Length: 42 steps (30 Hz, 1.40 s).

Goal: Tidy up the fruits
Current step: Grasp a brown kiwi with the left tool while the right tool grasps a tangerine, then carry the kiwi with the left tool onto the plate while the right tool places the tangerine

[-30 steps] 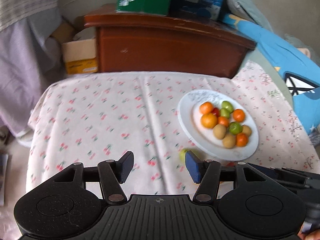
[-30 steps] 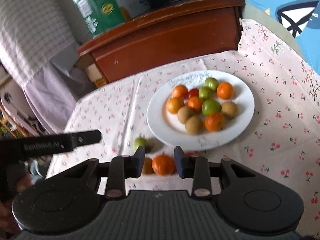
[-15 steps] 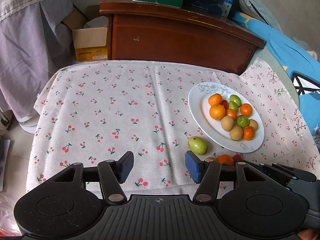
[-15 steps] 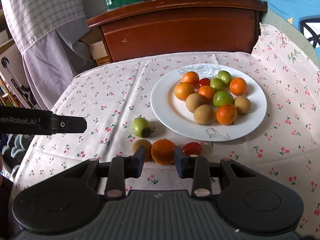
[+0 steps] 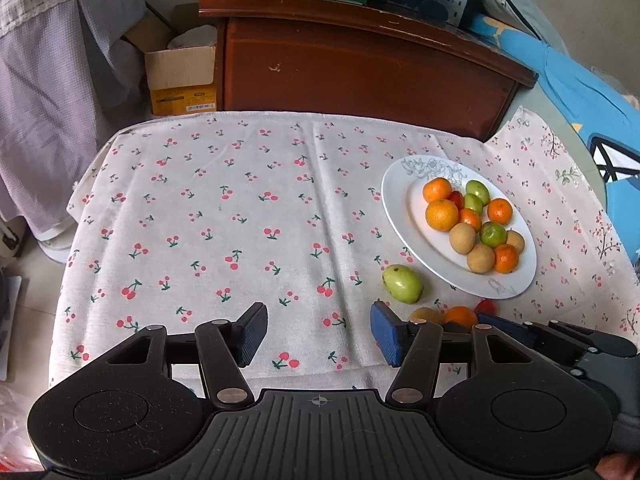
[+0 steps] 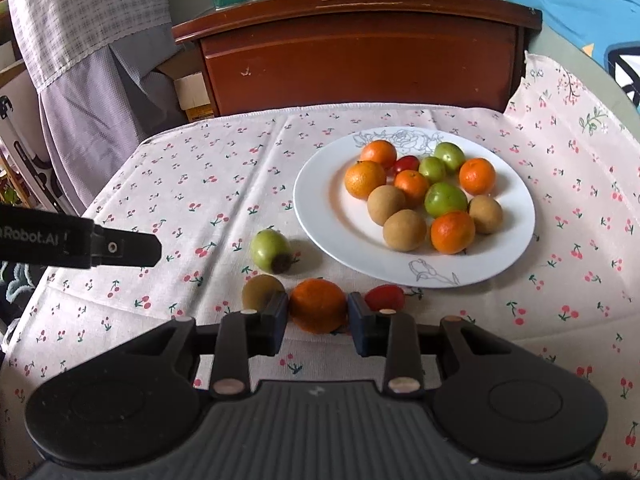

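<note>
A white plate (image 6: 320, 208) holds several oranges, green fruits, brown kiwis and a red tomato. In front of it on the cherry-print cloth lie a green fruit (image 6: 270, 249), a brown kiwi (image 6: 260, 290), an orange (image 6: 318, 306) and a red tomato (image 6: 386, 296). My right gripper (image 6: 318, 316) sits low over the cloth, its blue pads against both sides of that orange. My left gripper (image 5: 318, 334) hovers open and empty over the cloth, left of the green fruit (image 5: 402, 283). The plate (image 5: 400, 216) lies to its far right.
A dark wooden cabinet (image 6: 360, 52) with green and blue boxes on top stands behind the table. A cardboard box (image 5: 180, 76) and hanging cloth (image 5: 52, 80) are at the back left. Blue bedding (image 5: 580, 92) lies to the right.
The right gripper rolled level and sank slightly toward the cloth, with the orange staying between its pads. The left view now takes in more of the near cloth and the green fruit.
</note>
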Tool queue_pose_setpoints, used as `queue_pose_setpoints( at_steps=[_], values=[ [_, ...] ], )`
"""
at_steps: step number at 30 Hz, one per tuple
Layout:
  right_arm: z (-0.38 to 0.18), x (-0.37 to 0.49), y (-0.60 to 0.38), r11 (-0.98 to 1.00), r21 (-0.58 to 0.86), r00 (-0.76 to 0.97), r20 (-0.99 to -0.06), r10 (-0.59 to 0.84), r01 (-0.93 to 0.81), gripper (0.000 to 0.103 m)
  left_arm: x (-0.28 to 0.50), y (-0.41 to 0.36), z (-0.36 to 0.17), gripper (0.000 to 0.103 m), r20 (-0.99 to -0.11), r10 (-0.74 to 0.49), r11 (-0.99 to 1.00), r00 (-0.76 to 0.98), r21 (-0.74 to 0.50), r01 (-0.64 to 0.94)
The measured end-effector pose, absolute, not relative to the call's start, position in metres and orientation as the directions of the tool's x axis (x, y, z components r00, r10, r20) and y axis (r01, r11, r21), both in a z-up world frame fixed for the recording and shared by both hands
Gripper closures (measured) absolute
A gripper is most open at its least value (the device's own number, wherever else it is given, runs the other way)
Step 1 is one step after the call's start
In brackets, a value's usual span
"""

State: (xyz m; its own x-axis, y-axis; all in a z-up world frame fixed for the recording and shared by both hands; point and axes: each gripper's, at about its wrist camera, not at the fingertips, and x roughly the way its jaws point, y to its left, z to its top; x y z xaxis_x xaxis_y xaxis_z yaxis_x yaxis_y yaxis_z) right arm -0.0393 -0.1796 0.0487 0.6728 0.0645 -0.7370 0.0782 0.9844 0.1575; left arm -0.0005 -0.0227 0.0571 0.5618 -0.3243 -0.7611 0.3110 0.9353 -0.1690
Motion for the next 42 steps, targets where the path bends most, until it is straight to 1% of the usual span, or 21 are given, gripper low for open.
queue_pose_setpoints(
  at_steps=[4,10,17,19,24,26,28,30,33,35,36,42],
  values=[
    [0.054,-0.047,-0.187,0.971,0.200,0.648,-0.758,0.071,0.129,0.071,-0.003,-0.030,0.051,0.047,-0.760,-0.351,0.921,0.546,-0.176,0.347],
    [0.060,-0.070,-0.199,0.925,0.264,0.625,-0.780,0.037,0.274,0.071,-0.012,-0.052,0.040,0.047,-0.745,-0.414,0.880,0.522,-0.181,0.439],
    [0.061,-0.092,-0.207,0.877,0.265,0.598,-0.801,-0.032,0.401,0.071,-0.022,-0.075,0.030,0.048,-0.720,-0.470,0.833,0.511,-0.170,0.526],
    [0.060,-0.094,-0.210,0.872,0.275,0.603,-0.797,-0.029,0.405,0.071,-0.021,-0.079,0.026,0.050,-0.721,-0.481,0.825,0.498,-0.180,0.536],
    [0.061,-0.094,-0.212,0.862,0.263,0.601,-0.797,-0.060,0.434,0.071,-0.020,-0.088,0.018,0.051,-0.723,-0.474,0.824,0.502,-0.162,0.544],
    [0.061,-0.094,-0.213,0.859,0.263,0.600,-0.797,-0.063,0.439,0.071,-0.019,-0.092,0.015,0.055,-0.721,-0.479,0.821,0.501,-0.167,0.545],
    [0.060,-0.094,-0.214,0.855,0.267,0.602,-0.796,-0.064,0.444,0.071,-0.019,-0.095,0.015,0.056,-0.717,-0.478,0.820,0.507,-0.156,0.551],
    [0.060,-0.093,-0.214,0.855,0.266,0.602,-0.796,-0.065,0.444,0.071,-0.020,-0.098,0.015,0.060,-0.715,-0.475,0.817,0.514,-0.141,0.559],
    [0.059,-0.092,-0.214,0.854,0.264,0.602,-0.795,-0.070,0.447,0.071,-0.019,-0.099,0.015,0.069,-0.714,-0.473,0.817,0.516,-0.137,0.560],
    [0.059,-0.091,-0.214,0.857,0.258,0.602,-0.795,-0.074,0.446,0.071,-0.018,-0.099,0.015,0.078,-0.715,-0.473,0.819,0.514,-0.142,0.556],
    [0.059,-0.091,-0.214,0.858,0.256,0.603,-0.794,-0.076,0.446,0.071,-0.017,-0.099,0.015,0.080,-0.715,-0.475,0.819,0.513,-0.146,0.554],
    [0.058,-0.090,-0.213,0.860,0.252,0.603,-0.794,-0.079,0.443,0.070,-0.019,-0.101,0.015,0.081,-0.722,-0.463,0.821,0.514,-0.131,0.556]
  ],
)
